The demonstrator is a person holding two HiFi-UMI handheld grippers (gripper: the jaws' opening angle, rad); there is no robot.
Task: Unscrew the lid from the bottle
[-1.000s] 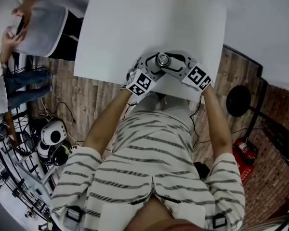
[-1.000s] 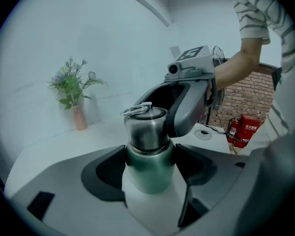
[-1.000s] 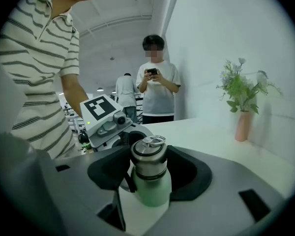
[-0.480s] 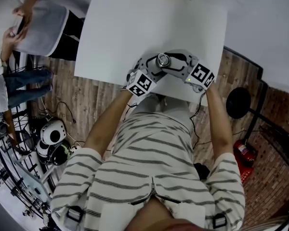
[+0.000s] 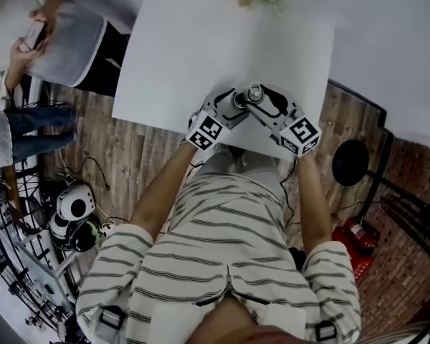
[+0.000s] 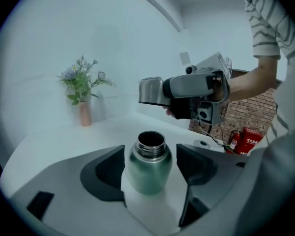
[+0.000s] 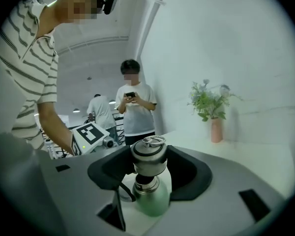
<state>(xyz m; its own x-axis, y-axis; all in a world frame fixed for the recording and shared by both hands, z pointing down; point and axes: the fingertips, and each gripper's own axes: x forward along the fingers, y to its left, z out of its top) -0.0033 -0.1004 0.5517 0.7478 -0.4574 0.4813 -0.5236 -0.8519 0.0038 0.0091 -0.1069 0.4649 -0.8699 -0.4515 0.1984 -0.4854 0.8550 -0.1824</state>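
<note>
Clamps lid (image 7: 148, 157) in right gripper (image 7: 150, 173) above and clear of the upright bottle (image 6: 148, 175) (pinned on the table (image 5: 201, 41) by the closed left gripper (image 6: 150, 153)), so likely needs only lifting away along the bottle's axis.

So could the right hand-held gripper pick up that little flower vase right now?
Probably not: the right hand-held gripper is shut on the lid, and the vase stands at the far edge of the table.
</note>
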